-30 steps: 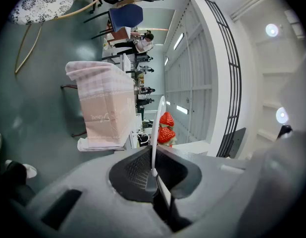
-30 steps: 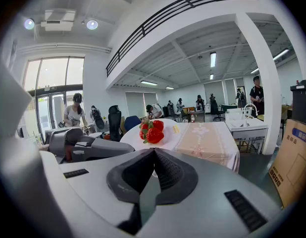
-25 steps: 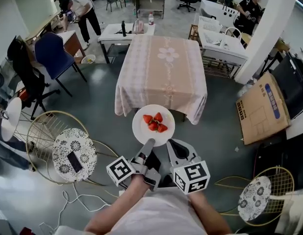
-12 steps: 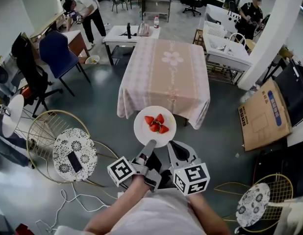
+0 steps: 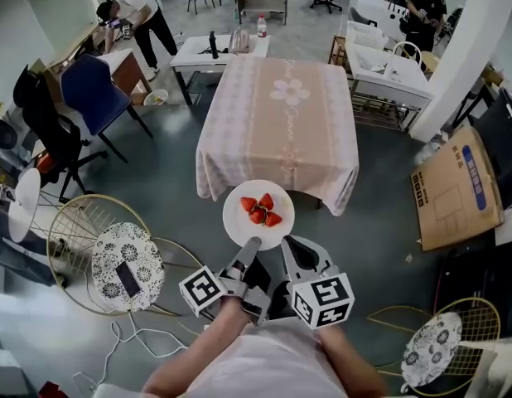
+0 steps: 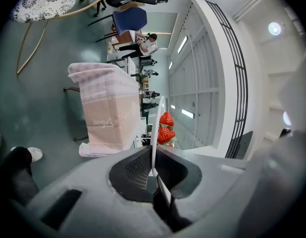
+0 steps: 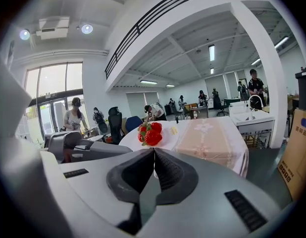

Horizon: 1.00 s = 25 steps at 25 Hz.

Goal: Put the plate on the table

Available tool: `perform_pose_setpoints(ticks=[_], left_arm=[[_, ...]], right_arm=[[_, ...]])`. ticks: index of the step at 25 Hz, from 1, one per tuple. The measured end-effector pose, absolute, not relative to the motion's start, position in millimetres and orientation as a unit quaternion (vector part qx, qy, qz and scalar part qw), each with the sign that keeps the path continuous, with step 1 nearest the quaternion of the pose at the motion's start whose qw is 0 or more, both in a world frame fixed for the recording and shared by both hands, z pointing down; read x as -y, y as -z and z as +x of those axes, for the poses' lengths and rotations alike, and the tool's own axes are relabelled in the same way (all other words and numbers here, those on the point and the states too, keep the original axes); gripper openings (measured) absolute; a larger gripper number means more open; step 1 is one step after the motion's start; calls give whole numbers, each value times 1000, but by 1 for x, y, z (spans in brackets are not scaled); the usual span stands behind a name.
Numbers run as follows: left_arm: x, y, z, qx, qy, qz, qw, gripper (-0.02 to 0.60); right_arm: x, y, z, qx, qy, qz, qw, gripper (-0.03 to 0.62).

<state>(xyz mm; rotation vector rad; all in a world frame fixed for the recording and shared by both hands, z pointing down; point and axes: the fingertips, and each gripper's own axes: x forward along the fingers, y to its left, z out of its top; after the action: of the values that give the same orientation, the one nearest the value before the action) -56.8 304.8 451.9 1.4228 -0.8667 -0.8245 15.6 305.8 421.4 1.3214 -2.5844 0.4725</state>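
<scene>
Since the plate has loose strawberries on it, it's held flat in the air, not on the table yet. The left hand-held gripper pinches its near rim. The right hand-held gripper is pressed together and empty, probably propping the rim.

Open-plan office workspace: white desks, office chairs, people working.

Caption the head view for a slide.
Left gripper and right gripper clamp a white plate of strawberries, held short of the cloth-covered table.
</scene>
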Motion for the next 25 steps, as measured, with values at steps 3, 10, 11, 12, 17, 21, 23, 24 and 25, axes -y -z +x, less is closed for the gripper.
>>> perform_pose_setpoints(ticks=[3,10,11,12,17,21,23,24,25], left_arm=[[-284,-456,-48,376,350,611,602,18],[-231,-460,-34,389,346,603,605,18],[-224,-459,-29,390,345,603,604,18],[-217,-459,-25,392,344,602,604,18],[-185,-456,-7,402,345,594,605,18],[-163,-455,6,415,341,594,599,18],[-155,-452,15,417,338,597,596,18],[-151,-451,19,417,336,599,595,18],[-148,-450,22,417,336,599,595,18]], right_arm=[[-284,-427,24,872,-171,446,101,5],[-232,-432,40,874,-185,438,102,5],[-225,-432,44,874,-187,437,101,5],[-218,-431,48,874,-189,436,100,5],[-182,-428,65,878,-196,426,91,5],[-160,-425,82,883,-196,418,83,5],[-151,-423,92,884,-199,415,78,5],[-147,-424,96,885,-202,412,75,5],[-144,-424,99,887,-203,409,74,5]])
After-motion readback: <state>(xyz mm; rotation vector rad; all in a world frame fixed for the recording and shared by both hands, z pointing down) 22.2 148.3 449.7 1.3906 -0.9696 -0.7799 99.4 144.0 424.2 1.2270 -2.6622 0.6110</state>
